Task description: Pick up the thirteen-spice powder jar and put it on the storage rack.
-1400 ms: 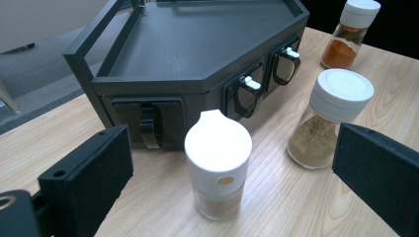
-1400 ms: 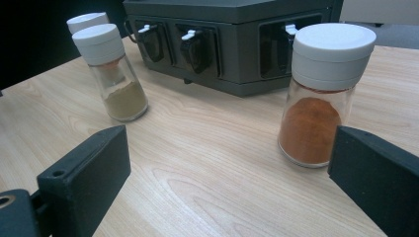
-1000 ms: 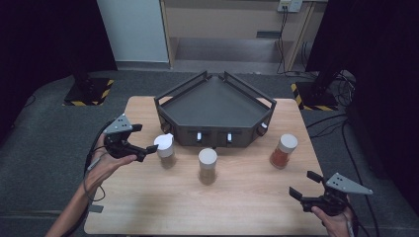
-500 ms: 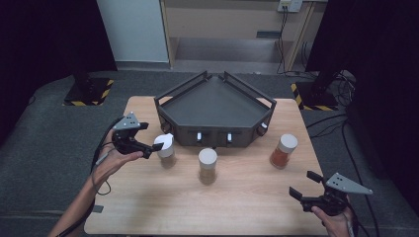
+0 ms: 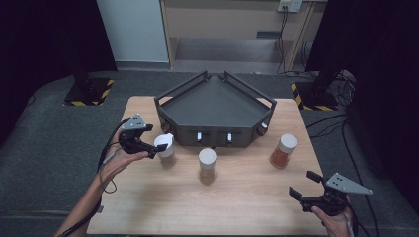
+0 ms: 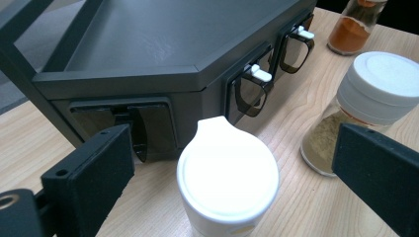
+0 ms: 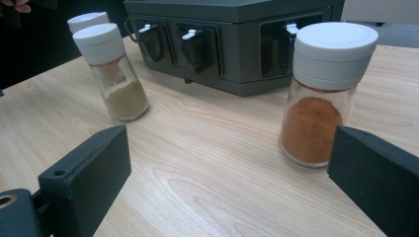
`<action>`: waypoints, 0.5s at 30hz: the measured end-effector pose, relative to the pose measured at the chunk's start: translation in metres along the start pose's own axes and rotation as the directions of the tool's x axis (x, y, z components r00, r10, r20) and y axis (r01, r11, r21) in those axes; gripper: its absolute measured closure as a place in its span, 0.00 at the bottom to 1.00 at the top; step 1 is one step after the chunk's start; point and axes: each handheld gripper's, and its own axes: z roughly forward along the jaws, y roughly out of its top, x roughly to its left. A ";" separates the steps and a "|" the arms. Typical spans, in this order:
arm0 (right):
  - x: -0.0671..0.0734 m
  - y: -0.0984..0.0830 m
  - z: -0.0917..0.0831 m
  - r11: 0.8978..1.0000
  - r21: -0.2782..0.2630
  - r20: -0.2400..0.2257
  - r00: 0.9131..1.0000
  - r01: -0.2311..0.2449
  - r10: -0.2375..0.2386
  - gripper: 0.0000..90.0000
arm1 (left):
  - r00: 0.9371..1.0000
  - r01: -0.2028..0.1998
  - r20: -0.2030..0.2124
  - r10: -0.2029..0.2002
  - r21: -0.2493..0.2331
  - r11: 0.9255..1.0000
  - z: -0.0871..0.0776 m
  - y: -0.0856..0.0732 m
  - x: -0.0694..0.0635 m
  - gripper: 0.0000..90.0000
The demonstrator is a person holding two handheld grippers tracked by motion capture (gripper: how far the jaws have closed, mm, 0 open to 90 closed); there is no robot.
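White-capped jar [image 6: 228, 177], standing at the lower centre of the left gripper view before the dark rack [image 6: 148, 74], sits between the left gripper's [image 5: 154, 146] spread jaws, so closing likely comes next.

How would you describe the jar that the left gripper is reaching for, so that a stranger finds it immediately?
Start from the dark angular rack on the wooden table. Three white-capped jars stand in front of it; take the one nearest its left corner, between the open jaws of the left gripper. This left jar alone has a cap with a pointed tab, unlike the plain round caps of the middle jar and the orange-powder jar.
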 end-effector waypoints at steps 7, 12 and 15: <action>0.000 0.000 0.000 1.000 0.000 0.000 1.000 -0.002 0.002 0.04 | 1.000 0.004 -0.004 -0.004 0.018 1.000 0.011 -0.003 0.000 0.02; 0.000 0.000 0.000 1.000 -0.001 0.000 1.000 -0.002 0.002 0.04 | 1.000 0.003 0.003 -0.003 0.030 1.000 0.019 -0.005 -0.002 0.02; 0.000 0.000 0.000 1.000 -0.001 0.000 1.000 -0.001 0.001 0.04 | 1.000 0.007 0.006 -0.007 0.029 1.000 0.023 -0.008 -0.003 0.03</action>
